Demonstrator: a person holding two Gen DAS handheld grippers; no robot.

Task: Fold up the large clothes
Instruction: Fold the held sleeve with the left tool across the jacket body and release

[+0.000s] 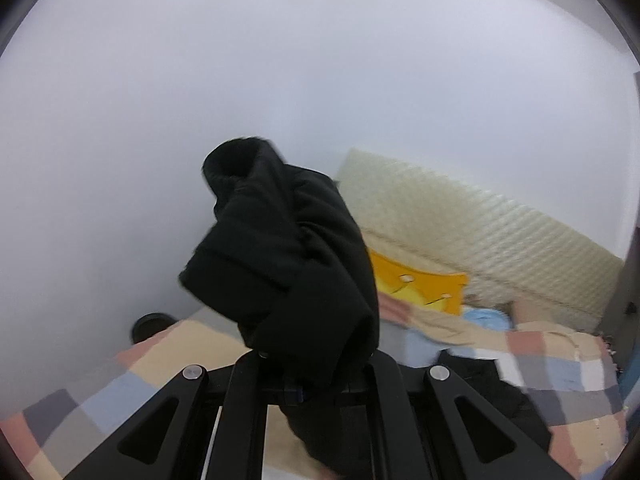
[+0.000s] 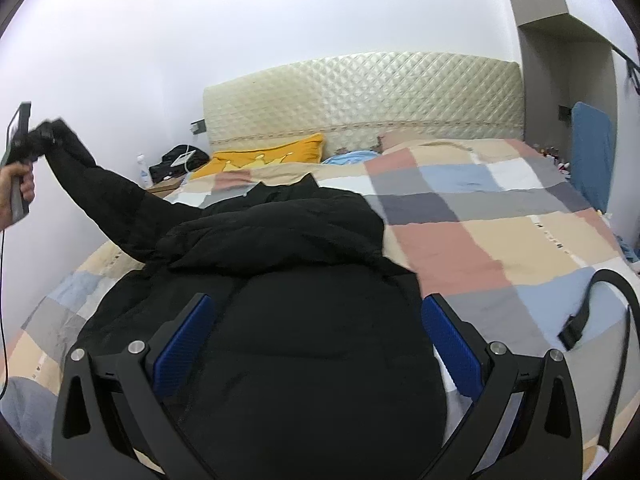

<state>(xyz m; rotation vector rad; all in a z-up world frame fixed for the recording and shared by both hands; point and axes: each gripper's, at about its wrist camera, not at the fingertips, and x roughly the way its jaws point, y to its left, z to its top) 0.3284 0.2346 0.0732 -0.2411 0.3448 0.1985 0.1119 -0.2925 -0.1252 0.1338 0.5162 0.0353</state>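
A large black padded jacket (image 2: 288,280) lies on the bed with the checked cover (image 2: 500,232). My left gripper (image 1: 312,376) is shut on the jacket's black sleeve (image 1: 288,248) and holds its cuff end up in the air; in the right wrist view that gripper (image 2: 36,136) is at the far left with the sleeve (image 2: 108,196) stretched up from the jacket to it. My right gripper (image 2: 316,320) is open, its blue pads (image 2: 188,332) spread on either side of the jacket's body, just above it.
A quilted cream headboard (image 2: 360,96) stands at the back with a yellow pillow (image 2: 264,156) and a light blue cloth (image 2: 352,157). A nightstand with a bottle (image 2: 145,176) and dark items is at the left wall. A black strap (image 2: 600,304) lies at the bed's right.
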